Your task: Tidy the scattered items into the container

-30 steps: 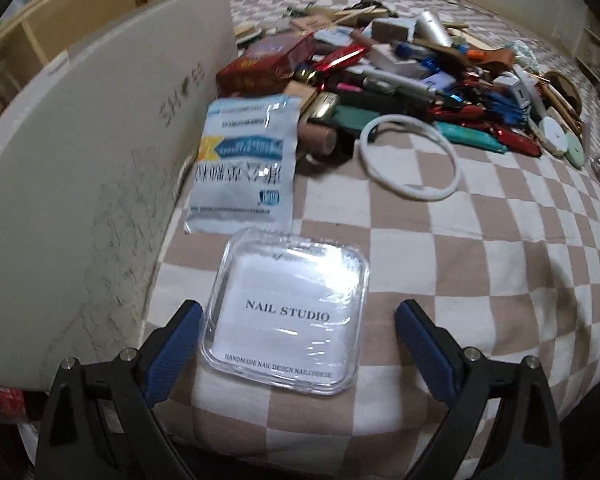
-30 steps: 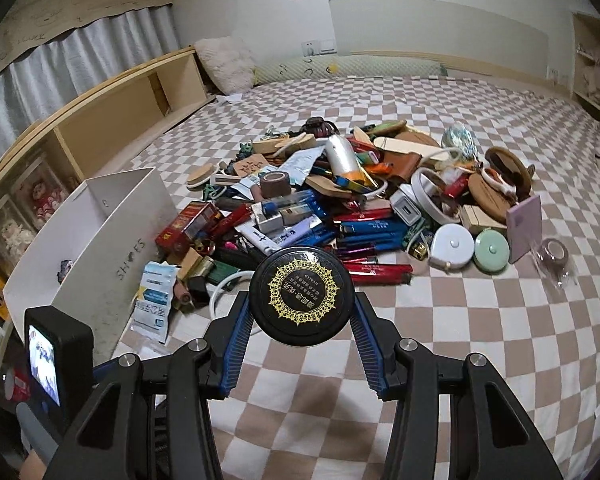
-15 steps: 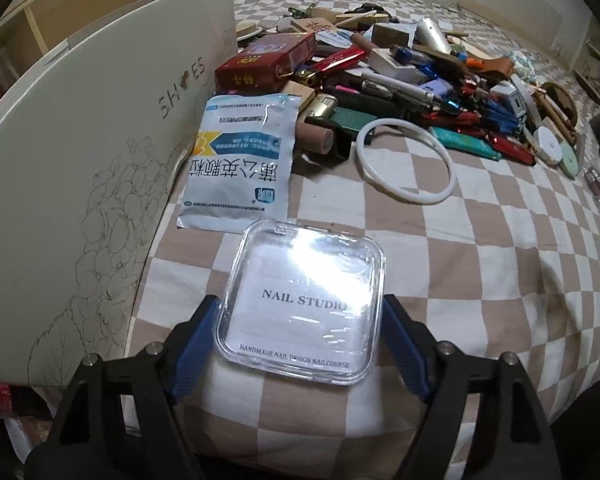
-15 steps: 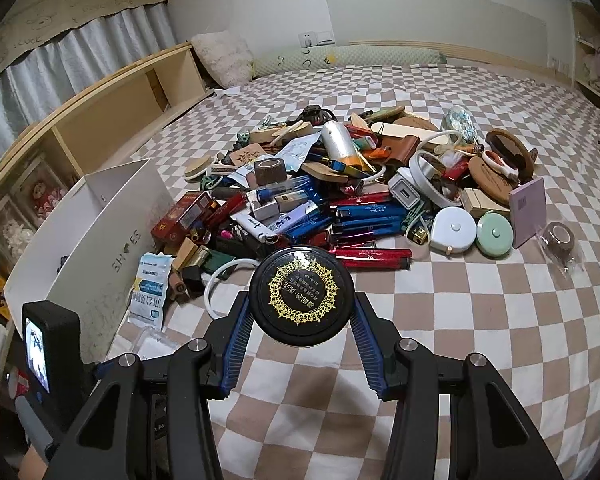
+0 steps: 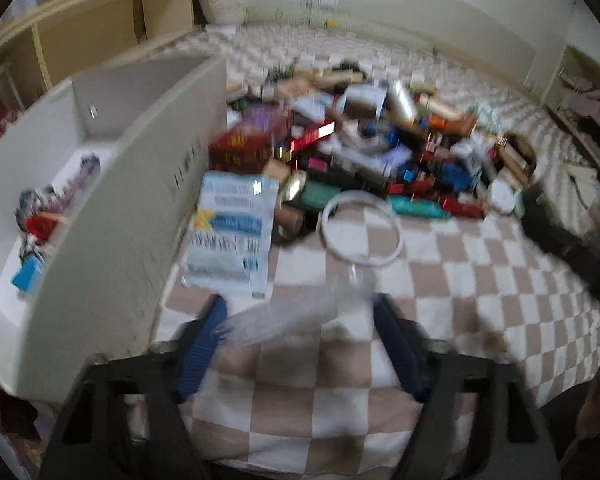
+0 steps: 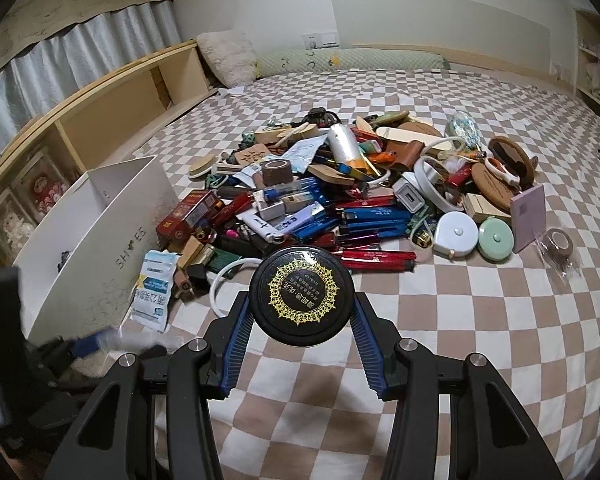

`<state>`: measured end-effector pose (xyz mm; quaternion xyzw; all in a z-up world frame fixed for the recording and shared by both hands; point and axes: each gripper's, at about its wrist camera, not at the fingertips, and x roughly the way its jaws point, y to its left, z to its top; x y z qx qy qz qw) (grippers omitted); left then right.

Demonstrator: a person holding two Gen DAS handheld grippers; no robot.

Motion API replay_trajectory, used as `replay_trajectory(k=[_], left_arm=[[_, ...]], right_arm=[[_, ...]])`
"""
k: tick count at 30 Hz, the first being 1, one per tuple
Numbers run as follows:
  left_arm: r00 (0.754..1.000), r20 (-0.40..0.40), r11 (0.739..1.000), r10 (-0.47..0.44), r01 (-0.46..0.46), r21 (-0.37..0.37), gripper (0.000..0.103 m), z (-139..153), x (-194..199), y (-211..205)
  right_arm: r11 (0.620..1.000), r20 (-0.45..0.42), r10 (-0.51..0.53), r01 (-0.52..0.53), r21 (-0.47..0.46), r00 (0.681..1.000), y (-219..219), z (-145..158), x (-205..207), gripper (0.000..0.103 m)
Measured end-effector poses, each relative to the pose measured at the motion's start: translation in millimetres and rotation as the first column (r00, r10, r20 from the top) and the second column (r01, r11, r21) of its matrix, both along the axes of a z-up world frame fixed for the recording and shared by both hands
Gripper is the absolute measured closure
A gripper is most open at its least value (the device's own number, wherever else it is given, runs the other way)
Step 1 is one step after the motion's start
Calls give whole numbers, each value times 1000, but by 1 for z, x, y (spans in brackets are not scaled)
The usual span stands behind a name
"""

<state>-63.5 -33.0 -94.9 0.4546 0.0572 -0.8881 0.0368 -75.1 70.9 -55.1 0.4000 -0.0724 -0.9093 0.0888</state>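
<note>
With clear nail case (image 5: 296, 316) clamped in left claw (image 5: 300, 344), jaws just closed: swing left. White shoe box (image 5: 112, 200) beside it. Right claw (image 6: 302, 320) gripping black round tin (image 6: 301, 291).

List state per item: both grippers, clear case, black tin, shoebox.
left gripper: jaws just closed, shut on the clear case
clear case: gripped, tilted, off the bed, blurred
right gripper: shut on the black tin
black tin: held edgewise, gold-printed face to camera
shoebox: open-topped, a few items inside
</note>
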Motion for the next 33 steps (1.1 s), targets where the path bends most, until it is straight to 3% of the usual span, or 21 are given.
replay_trajectory(k=[3,7,8,9,11,20,28,33], left_arm=[[1000,-30,999,-1,3,40,74,14,-2,-6],[999,-36,1000,0,1,24,71,19,-7,-8],[1000,-22,1000,-7,7,27,59,18,-8,-8],[1000,-6,999,-11,11,31,33,14,-11,-7],[1000,5,1000,-8,8,15,13,7,-12,-5],[995,83,996,51,-44,-80,13,-40,-35,6],[970,123,978,208,-205,-42,12,-55,-65,8],[955,130,963,268,-260,-77,14,-63,-76,16]], right_arm=[[1000,-10,15,-15,8,1000,-7,4,3,53],[999,-15,25,-25,25,1000,-15,6,5,53],[999,-14,24,-24,25,1000,-16,6,5,53],[999,-12,23,-22,26,1000,-15,5,6,53],[1000,-7,14,-14,21,1000,-13,4,5,53],[1000,3,-1,1,-9,1000,-1,-3,1,53],[998,33,-18,19,-56,999,15,-17,-5,53],[997,46,-32,35,-73,998,26,-22,-6,53]])
